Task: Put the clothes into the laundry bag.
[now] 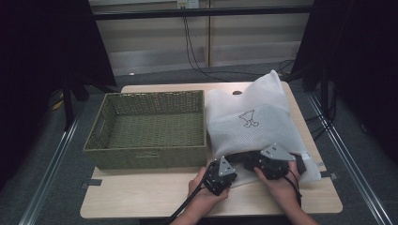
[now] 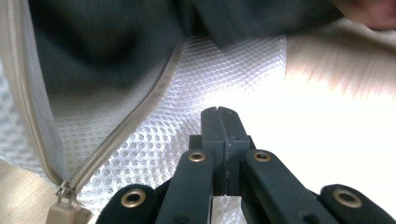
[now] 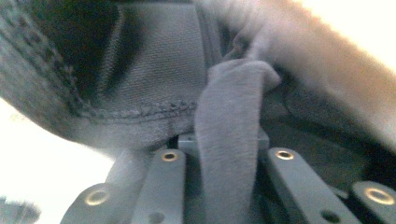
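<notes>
While the white mesh laundry bag (image 1: 256, 124) is lying at the desk's (image 1: 155, 197) right near corner, the left gripper (image 2: 218, 114) is pinching its mesh edge, jaws pressed together beside the zipper (image 2: 63, 196). The right gripper (image 1: 271, 161) is clamping a fold of grey garment (image 3: 229, 140) at the bag's mouth, its jaws gripping the cloth.

Recording lab: black curtains (image 1: 42, 42), metal frame rails (image 1: 47, 173), trailing cables (image 1: 192, 47).

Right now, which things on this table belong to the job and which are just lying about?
In the job:
- white mesh laundry bag with a beige zipper, its edge pinched in the left gripper
- dark grey fabric garment, a fold of it between the jaws of the right gripper

Lying about:
- green woven rectangular basket
- black cables on the floor
</notes>
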